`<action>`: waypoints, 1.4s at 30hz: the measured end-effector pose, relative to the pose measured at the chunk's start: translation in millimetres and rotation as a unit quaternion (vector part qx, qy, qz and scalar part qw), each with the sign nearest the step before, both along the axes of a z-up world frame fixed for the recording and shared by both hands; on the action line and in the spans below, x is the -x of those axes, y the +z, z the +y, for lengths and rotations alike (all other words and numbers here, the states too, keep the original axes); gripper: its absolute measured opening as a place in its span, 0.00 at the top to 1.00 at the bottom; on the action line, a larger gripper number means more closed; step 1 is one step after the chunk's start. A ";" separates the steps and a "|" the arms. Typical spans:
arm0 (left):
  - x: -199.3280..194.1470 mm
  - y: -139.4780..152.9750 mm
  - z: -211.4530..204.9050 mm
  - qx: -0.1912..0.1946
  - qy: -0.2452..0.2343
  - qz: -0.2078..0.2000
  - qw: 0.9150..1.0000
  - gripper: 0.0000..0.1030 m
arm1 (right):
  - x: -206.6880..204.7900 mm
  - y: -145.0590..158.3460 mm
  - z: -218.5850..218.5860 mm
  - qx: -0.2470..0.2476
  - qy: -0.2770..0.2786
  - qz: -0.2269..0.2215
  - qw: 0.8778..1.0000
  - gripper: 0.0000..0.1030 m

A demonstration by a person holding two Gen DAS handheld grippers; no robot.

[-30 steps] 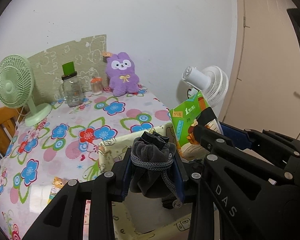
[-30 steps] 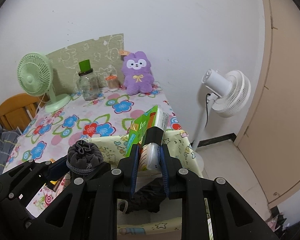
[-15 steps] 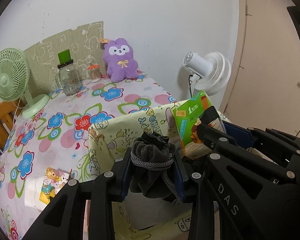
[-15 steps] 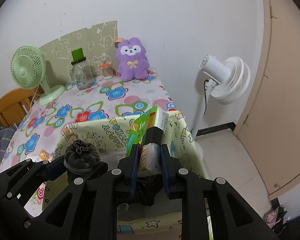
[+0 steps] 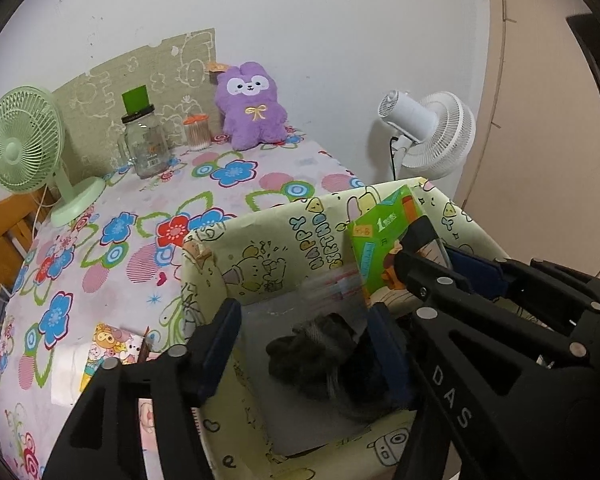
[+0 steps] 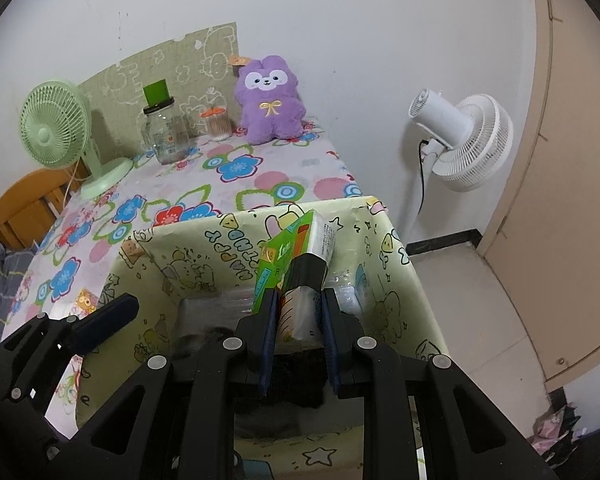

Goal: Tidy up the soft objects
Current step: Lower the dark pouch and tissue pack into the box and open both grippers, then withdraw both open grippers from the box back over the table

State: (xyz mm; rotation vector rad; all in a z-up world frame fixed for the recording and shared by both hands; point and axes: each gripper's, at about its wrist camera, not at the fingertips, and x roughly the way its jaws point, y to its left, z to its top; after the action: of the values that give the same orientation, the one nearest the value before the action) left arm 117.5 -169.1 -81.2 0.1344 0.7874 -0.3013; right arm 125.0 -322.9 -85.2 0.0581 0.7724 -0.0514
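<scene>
My left gripper [image 5: 304, 344] and my right gripper [image 6: 298, 334] are made of black plastic bars with round silver screws. Their fingers [image 5: 220, 344] have dark blue pads. I see white letters "DAS" on one arm.

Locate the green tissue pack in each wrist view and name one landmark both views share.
Left wrist view: green tissue pack right of centre, over the yellow cartoon box, clamped by the right claw.
Right wrist view: centre, between the near claw's pads.
Shared landmark: purple plush bunny against the wall.
</scene>
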 end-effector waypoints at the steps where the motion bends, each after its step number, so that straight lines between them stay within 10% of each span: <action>1: -0.4 -0.2 -0.6 0.001 -0.001 0.001 1.000 0.30 | -0.4 0.2 -0.2 0.001 0.001 0.001 1.000 0.76; 16: -3.0 5.0 -4.3 0.009 -0.006 0.002 1.000 0.13 | -1.9 6.3 -4.5 0.005 -0.007 -0.014 1.000 0.25; 42: 30.5 37.8 16.5 0.021 -0.011 -0.041 0.999 0.06 | 39.5 44.0 17.2 0.026 -0.020 -0.065 0.997 0.11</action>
State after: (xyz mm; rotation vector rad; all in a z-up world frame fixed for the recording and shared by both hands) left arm 86.9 -152.6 -43.3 0.1145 0.6992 -0.3310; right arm 85.5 -305.7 -41.3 0.0268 0.6394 -0.1051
